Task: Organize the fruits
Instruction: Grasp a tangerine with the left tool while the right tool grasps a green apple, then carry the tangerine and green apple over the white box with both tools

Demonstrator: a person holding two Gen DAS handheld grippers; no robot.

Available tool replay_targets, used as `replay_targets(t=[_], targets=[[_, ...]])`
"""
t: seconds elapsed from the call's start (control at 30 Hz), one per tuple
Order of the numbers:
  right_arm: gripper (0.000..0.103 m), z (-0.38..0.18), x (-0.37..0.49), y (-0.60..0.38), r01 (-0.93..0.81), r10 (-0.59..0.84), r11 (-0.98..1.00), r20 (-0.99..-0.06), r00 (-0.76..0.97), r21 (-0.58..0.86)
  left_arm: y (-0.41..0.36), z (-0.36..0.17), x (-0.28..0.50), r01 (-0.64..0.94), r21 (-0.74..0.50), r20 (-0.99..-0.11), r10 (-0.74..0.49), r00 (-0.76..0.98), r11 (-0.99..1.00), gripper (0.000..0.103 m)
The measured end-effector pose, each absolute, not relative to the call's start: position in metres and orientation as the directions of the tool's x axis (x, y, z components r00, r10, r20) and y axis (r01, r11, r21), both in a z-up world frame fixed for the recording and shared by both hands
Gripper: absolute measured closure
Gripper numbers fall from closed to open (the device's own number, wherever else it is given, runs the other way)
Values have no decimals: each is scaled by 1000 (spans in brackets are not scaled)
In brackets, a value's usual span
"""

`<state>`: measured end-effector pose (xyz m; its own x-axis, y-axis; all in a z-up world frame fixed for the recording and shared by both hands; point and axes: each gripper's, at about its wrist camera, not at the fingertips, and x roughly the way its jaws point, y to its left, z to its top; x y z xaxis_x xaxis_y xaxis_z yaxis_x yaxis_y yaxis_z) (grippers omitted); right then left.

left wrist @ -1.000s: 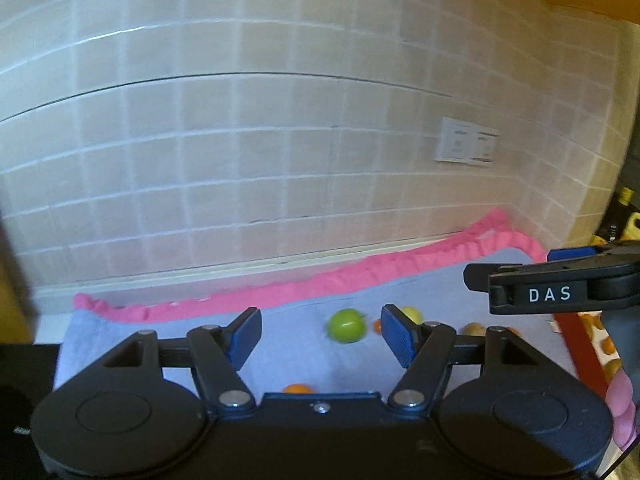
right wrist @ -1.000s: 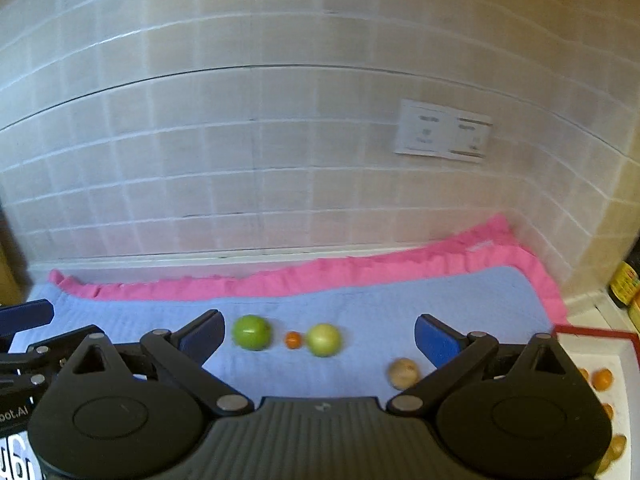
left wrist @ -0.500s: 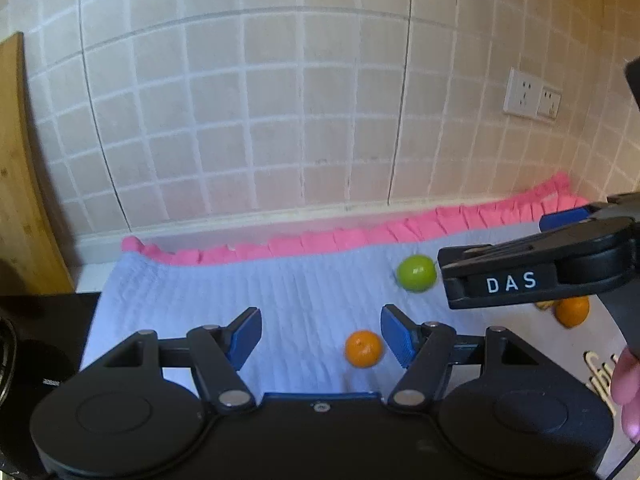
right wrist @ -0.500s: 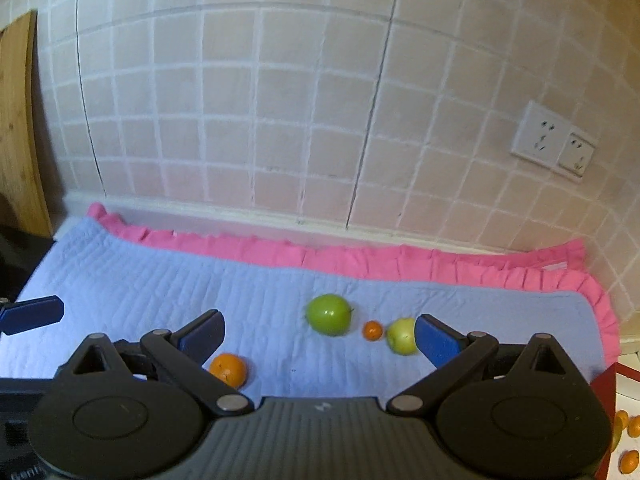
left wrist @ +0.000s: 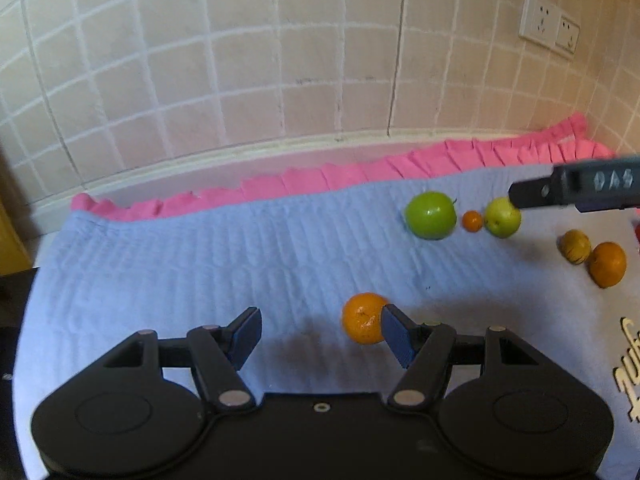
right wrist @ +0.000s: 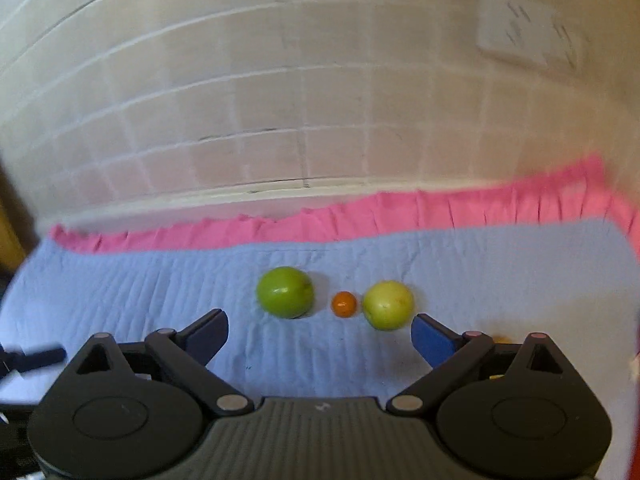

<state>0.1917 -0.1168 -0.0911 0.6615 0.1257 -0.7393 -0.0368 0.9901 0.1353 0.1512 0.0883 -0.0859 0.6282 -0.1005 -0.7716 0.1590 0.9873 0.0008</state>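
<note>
In your left wrist view, your left gripper (left wrist: 320, 334) stands partly open at the bottom of the frame and holds nothing; an orange (left wrist: 363, 318) lies on the blue mat (left wrist: 180, 264) just inside its right finger, seemingly untouched. Toward the right sit a green apple (left wrist: 430, 215), a tiny orange fruit (left wrist: 472, 221), a yellow-green apple (left wrist: 502, 217), a brownish fruit (left wrist: 575, 246) and another orange (left wrist: 607, 264), all loose, so sorting looks barely begun. The left half of the mat is bare, giving you room; the pink frill (left wrist: 320, 180) and tiled wall (left wrist: 280, 60) close off the top. In your right wrist view, your right gripper (right wrist: 320, 332) is wide but closing with nothing between its jaws; the two apples (right wrist: 285, 292) (right wrist: 388, 305) and the tiny fruit (right wrist: 344, 303) lie just beyond it, mid-frame.
</note>
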Motion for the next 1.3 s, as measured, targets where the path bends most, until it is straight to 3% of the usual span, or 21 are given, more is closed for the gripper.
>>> replay_targets(t=[0.17,0.3,0.37,0.4,0.47,0.67,0.8,0.97,1.07,1.3], targets=[[11,-112,216,-118,-72,213,974,-761,613,214,83,-112,176,223,-74,-814,-188,550,972,24],[27,-128,243,-93,-145,267,963,-779,568,225,74,-128,190,229,-77,-829,-190,526,970,24],[30,-137,254,-79,-133,236,972,-801,551,195,71,-136,196,231,-76,-837,-188,514,970,24],[31,-143,261,-74,-117,206,979,-816,541,169,70,-139,198,230,-79,-842,-188,506,970,26],[35,-149,269,-70,-116,192,981,-818,542,154,69,-144,201,231,-83,-849,-190,493,969,40],[46,-164,289,-67,-97,142,990,-838,526,107,67,-145,207,238,-91,-845,-202,495,967,48],[46,-167,292,-73,-94,164,986,-834,527,134,64,-144,205,262,-84,-841,-210,498,961,55],[47,-164,287,-72,-133,180,983,-836,518,129,61,-139,196,298,-66,-825,-220,520,952,56],[47,-157,279,-80,-128,237,972,-826,512,199,65,-127,185,306,-106,-806,-262,531,946,56],[47,-101,236,-109,-124,311,946,-731,607,299,60,-75,152,336,-94,-738,-293,608,937,56]])
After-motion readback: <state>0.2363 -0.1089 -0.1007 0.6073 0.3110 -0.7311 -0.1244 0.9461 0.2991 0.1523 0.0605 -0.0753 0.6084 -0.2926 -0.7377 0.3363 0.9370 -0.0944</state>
